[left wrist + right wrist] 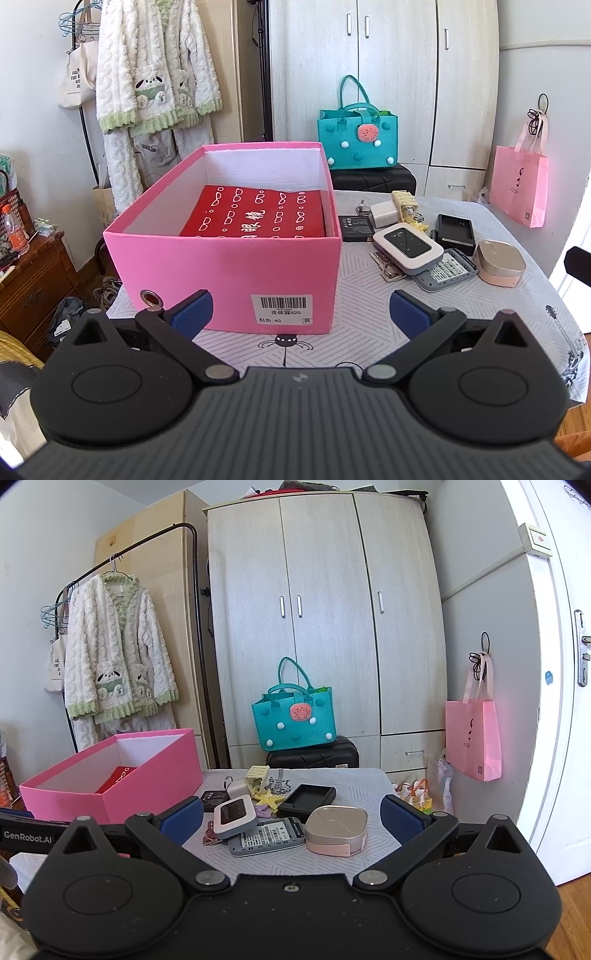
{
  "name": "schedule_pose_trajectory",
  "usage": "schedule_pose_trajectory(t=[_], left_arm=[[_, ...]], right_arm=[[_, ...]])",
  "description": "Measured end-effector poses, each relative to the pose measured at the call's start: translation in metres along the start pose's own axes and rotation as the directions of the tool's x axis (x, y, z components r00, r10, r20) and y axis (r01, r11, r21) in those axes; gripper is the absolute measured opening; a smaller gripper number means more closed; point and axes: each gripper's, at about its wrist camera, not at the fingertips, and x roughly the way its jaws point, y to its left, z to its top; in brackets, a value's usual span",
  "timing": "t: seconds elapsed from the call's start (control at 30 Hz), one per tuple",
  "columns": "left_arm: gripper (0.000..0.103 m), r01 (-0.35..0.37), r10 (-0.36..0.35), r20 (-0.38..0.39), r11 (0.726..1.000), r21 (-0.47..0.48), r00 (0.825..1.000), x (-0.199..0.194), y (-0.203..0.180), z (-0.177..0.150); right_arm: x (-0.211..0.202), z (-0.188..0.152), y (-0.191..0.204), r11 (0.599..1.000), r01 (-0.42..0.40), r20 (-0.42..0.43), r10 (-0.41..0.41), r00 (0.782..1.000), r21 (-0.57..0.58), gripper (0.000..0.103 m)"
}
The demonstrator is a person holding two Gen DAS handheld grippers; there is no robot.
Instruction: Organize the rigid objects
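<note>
1. A pink shoebox [236, 258] stands open on the left of the patterned tablecloth [369, 332], holding 1 red packet [255, 218] printed with white loops and characters. By this evidence, sorting has barely started.

2. Just right of the box, a heap of small hard items waits: a white pocket router [408, 245] lying atop a grey device with a label [443, 271], a gold-and-pink case [338, 829], a black charging cradle [307, 798], a flat black battery [356, 228], a white plug [384, 214], a pale yellow clip [258, 776] and a yellow star [269, 799].

3. The left gripper [301, 314] faces the front of the box with its blue pads spread wide and nothing between them.

4. The right gripper [291, 818] hangs over the heap, likewise wide apart and empty, the gold-and-pink case nearest its fingers; that case looks the likely next pick, though this is only a guess.

5. Keys or a ring of metal peek from under the router, too tangled to identify. The near floor of the box is hidden by its front wall, so more may lie inside. The purple piece beside the star cannot be made out.

6. Beyond the table: a teal felt bag [295, 716], a wardrobe [325, 609] and a hanging pink bag [472, 738].
</note>
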Motion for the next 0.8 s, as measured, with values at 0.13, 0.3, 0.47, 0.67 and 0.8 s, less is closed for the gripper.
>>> schedule_pose_trajectory(t=[0.13,0.3,0.47,0.67,0.8], left_arm=[[0.103,-0.004,0.004,0.003,1.000,-0.009,1.000,-0.0002,0.0009,0.0001],[0.103,-0.004,0.004,0.003,1.000,-0.017,1.000,-0.0001,0.0034,-0.0005],[0.103,-0.002,0.002,0.009,1.000,-0.020,1.000,-0.0002,0.0041,-0.0005],[0.103,-0.005,0.005,0.026,1.000,-0.022,1.000,0.0016,0.0062,-0.0021],[0.103,-0.026,0.026,0.060,1.000,0.008,0.998,0.0017,0.0036,-0.0047]], right_arm=[[0.0003,-0.0009,0.0015,1.000,-0.005,0.002,0.005,1.000,-0.005,0.103],[0.0012,-0.0015,0.0032,1.000,-0.008,0.001,0.008,1.000,-0.012,0.103],[0.0016,-0.0020,0.0040,1.000,-0.009,0.003,0.009,1.000,-0.014,0.103],[0.0038,-0.0050,0.0028,1.000,-0.004,0.022,0.004,1.000,-0.007,0.103],[0.0070,-0.0092,0.0019,1.000,-0.007,0.038,0.007,0.999,-0.005,0.103]])
